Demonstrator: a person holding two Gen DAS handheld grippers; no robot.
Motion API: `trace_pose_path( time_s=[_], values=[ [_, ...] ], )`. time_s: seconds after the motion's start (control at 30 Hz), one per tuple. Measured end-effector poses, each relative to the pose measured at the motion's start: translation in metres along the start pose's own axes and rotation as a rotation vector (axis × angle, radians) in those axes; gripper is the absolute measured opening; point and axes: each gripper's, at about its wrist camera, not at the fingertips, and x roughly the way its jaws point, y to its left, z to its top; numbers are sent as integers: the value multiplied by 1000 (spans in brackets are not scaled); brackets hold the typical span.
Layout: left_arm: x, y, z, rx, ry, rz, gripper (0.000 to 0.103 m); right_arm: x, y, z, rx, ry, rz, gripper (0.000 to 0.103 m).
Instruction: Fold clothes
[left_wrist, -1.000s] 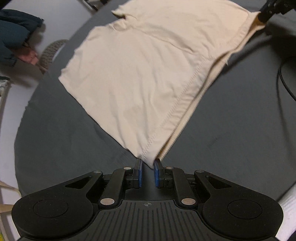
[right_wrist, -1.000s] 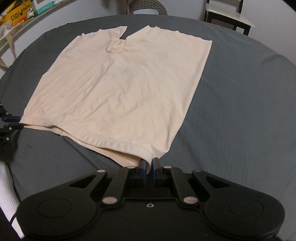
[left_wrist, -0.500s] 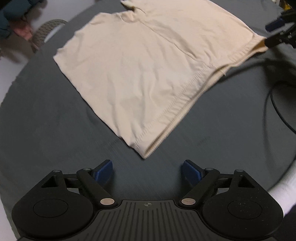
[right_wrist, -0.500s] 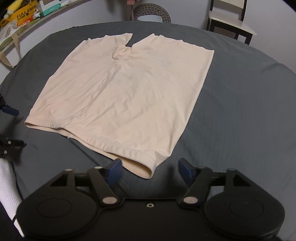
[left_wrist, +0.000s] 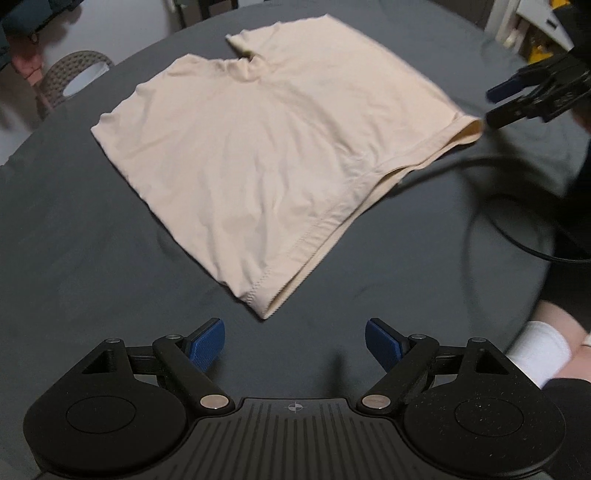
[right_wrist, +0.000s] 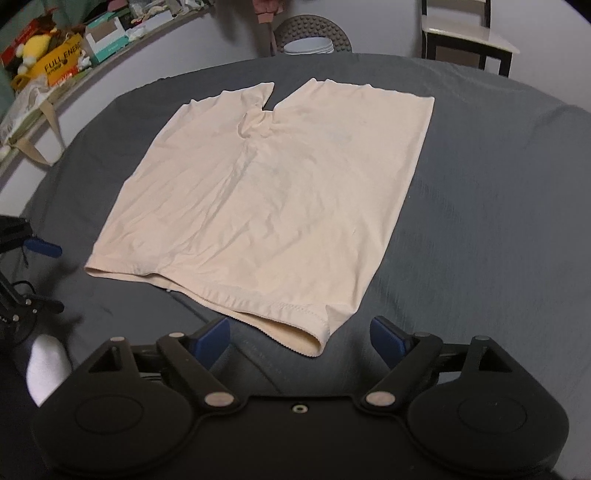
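Lying flat on the dark gray counter (right_wrist: 498, 184) is a pair of beige shorts (right_wrist: 266, 206), with the 2 leg ends far away and the waistband near. The left claw (left_wrist: 294, 341) is wide open, just short of 1 waistband corner, holding nothing. The right claw (right_wrist: 300, 334) is wide open too, near the other corner, not touching it.

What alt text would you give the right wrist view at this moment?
A pair of beige shorts lies spread flat on a table covered with dark grey cloth, waistband nearest the camera. The right gripper is open just short of the waistband corner, holding nothing. The left gripper, also open, shows at the left edge; a chair stands behind the table.
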Motion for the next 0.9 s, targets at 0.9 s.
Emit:
trace_pose_path(
  time_s=[0.9],
  values=[
    [52,174,12,-855,-394,-17,84,51,227,-54,-828,-393,1,54]
  ],
)
